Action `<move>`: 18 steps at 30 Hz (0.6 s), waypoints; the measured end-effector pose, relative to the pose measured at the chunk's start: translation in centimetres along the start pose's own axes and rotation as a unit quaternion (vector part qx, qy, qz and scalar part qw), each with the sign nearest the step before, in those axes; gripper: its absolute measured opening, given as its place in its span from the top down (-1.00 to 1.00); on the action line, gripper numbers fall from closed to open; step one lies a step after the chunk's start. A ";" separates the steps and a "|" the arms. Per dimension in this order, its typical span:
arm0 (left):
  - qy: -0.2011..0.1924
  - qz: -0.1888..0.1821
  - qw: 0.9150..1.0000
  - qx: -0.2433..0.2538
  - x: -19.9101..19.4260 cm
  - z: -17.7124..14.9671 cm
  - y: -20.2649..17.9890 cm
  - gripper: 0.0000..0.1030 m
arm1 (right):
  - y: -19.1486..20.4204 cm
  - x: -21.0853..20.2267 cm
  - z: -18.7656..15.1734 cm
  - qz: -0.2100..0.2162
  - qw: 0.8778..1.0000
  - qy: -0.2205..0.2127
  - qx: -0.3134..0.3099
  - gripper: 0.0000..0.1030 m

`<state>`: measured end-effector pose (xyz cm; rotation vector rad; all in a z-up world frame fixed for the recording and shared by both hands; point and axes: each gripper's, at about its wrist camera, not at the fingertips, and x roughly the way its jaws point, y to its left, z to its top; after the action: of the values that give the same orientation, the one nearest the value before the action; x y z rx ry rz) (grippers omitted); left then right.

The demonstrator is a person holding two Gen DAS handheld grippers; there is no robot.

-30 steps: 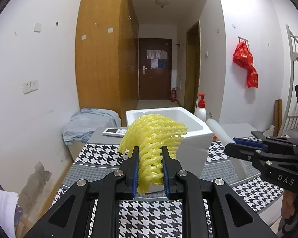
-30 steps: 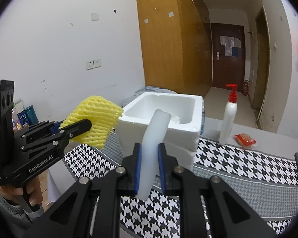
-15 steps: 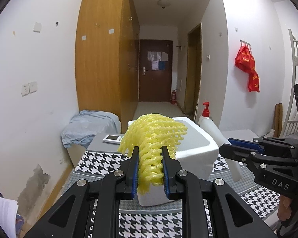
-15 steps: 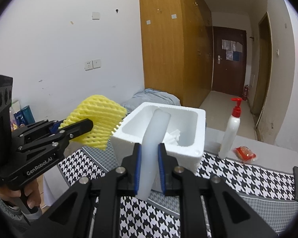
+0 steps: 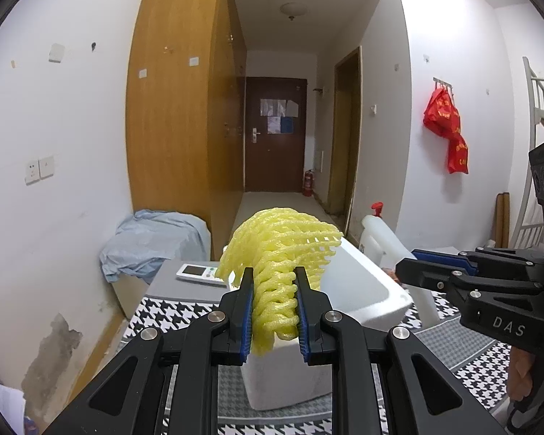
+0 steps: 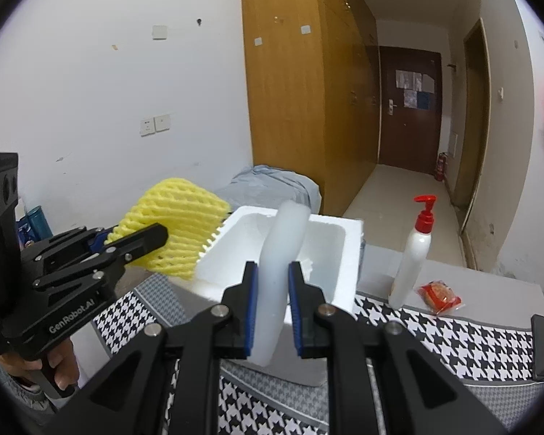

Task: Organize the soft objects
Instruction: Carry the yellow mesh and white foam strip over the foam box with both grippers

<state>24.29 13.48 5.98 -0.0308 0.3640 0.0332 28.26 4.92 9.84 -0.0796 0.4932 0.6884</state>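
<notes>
Task partly along, by the look of it: both soft pieces picked up and carried, neither yet dropped in. White foam box (image 6: 348, 239) just ahead of both tools, open top, something pale and hard to make out at its bottom. Left to do, probably: reach over the rim, let go of each piece inside.

Left tool (image 5: 274, 308) narrowed to a small gap, pads pinching the yellow foam net (image 5: 283, 246); net fanning up and forward beyond the tips, overlapping the box's near corner in view, contact impossible to tell. Right tool (image 6: 273, 311) nearly closed, clamped on the white foam strip (image 6: 284, 239); strip curving up past the tips, in front of the box opening.

Pump bottle (image 6: 415, 253) and red packet (image 6: 439, 295) off to the right of the right tool, on the desk (image 6: 453, 340).
</notes>
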 end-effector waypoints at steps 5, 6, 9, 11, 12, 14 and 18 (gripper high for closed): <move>0.007 0.002 1.000 -0.003 1.3 0.3 0.2 0.59 | -0.5 1.0 0.7 0.002 1.000 0.005 -0.005 0.62; 0.008 0.000 1.000 -0.003 1.5 0.3 0.2 0.59 | -0.5 1.2 0.8 0.004 1.000 0.006 -0.005 0.62; 0.009 -0.001 1.000 0.000 2.1 0.4 0.0 0.59 | -0.8 1.9 1.1 0.003 1.000 0.010 -0.007 0.62; 0.011 -0.001 1.000 0.000 2.5 0.5 0.1 0.59 | -0.8 2.4 1.2 0.002 1.000 0.011 -0.012 0.62; 0.011 -0.001 1.000 0.001 2.7 0.5 0.1 0.59 | -0.8 2.7 1.3 0.001 1.000 0.012 -0.016 0.62; 0.012 0.001 1.000 -0.001 3.0 0.6 0.3 0.59 | -0.8 3.3 1.4 0.001 1.000 0.016 -0.016 0.62; 0.016 0.002 1.000 -0.004 3.5 0.5 0.7 0.59 | -0.9 4.6 1.6 0.002 0.999 0.024 -0.021 0.62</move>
<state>27.76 14.30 5.18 -0.0376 0.3966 0.0376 32.51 7.29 9.10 -0.1355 0.5251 0.7028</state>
